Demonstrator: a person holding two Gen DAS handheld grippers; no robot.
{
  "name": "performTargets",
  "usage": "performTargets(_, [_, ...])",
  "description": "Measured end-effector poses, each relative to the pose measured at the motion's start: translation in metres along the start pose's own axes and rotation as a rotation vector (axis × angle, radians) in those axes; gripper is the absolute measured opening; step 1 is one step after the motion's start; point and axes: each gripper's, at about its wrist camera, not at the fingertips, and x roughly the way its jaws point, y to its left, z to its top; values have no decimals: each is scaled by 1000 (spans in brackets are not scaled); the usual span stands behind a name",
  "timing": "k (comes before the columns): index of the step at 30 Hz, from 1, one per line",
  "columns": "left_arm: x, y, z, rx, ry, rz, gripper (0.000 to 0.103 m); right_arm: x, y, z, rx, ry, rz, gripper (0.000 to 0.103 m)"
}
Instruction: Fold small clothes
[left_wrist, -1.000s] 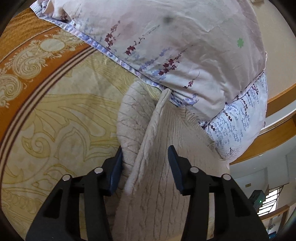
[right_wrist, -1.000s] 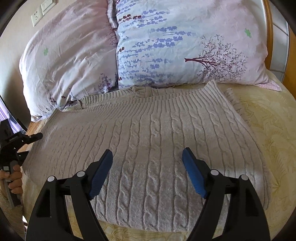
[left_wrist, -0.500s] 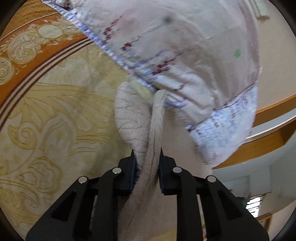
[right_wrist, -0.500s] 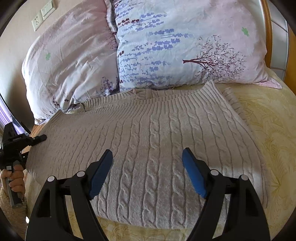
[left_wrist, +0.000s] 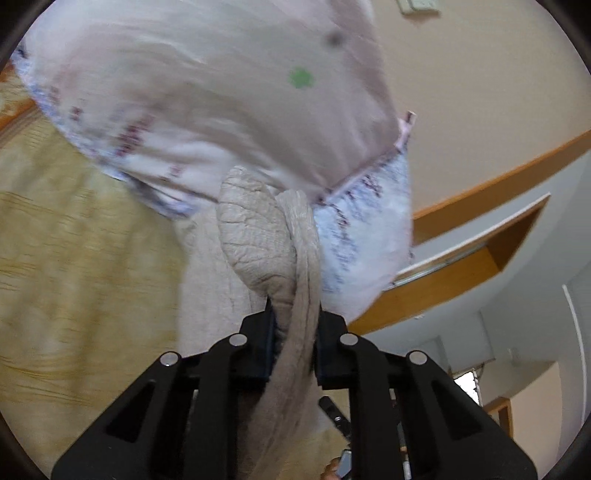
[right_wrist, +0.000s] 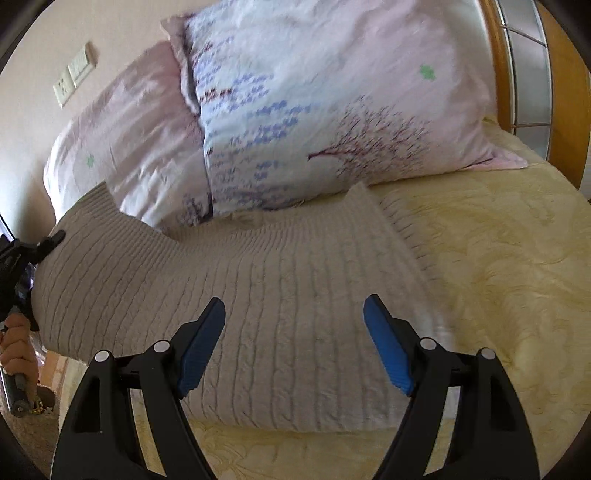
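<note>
Left tongs (left_wrist: 291, 345) closing tight on the sweater (right_wrist: 280, 295) edge, lifting it off the bed (right_wrist: 498, 266). Right tongs (right_wrist: 293, 341) wide apart, holding nothing, above the sweater. Next, probably: folding the lifted side over, away from the pillows (right_wrist: 314, 96).

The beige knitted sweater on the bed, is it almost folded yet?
Not yet, folding has only begun. Done: the beige cable-knit sweater lies spread on the yellow patterned bedspread. In hand: the left gripper is closing on its edge, lifted beside the floral pillows. Left: the open right gripper holds nothing, and no fold shows.
</note>
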Motion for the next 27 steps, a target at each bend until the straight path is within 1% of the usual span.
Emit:
performTargets(6, [44,-36,-16,30,56,-61,15,-26,-19,5,21,-71,22,79])
performTargets(8, [63,-51,-25,54,79,-75,15,-33,-28,6,37,-91,40,79])
performTargets(10, [81,-62,-33,77,105,-74,15,-39,-38,6,64,-120,45,79])
performTargets(13, [117,-73,-55,110,165,-46,15,-44,-56,9,115,-143,66,79])
performTargets(17, [168,-71,-86,111,246,10,15,-43,-79,10,199,-133,116,79])
performTargets(18, [183,-69,-95,111,271,42,16,-40,-86,11,222,-122,130,79])
performTargets(20, [208,-63,-110,100,325,109,19,-35,-95,11,256,-99,145,79])
performTargets(21, [220,-59,-118,92,372,144,21,-31,-101,11,281,-77,163,79])
performTargets(22, [225,-58,-122,87,407,138,23,-29,-105,12,300,-66,174,79])
performTargets(23, [224,-59,-124,92,419,116,27,-28,-109,13,322,-53,194,79])
performTargets(24, [218,-64,-124,111,426,75,28,-28,-112,14,331,-47,210,79])
performTargets(25, [210,-69,-122,131,433,51,37,-29,-115,15,338,-39,227,79])
performTargets(26, [200,-74,-120,147,437,34,49,-29,-116,17,341,-33,238,79])
performTargets(27, [183,-79,-116,175,427,40,54,-29,-116,19,344,-25,253,79])
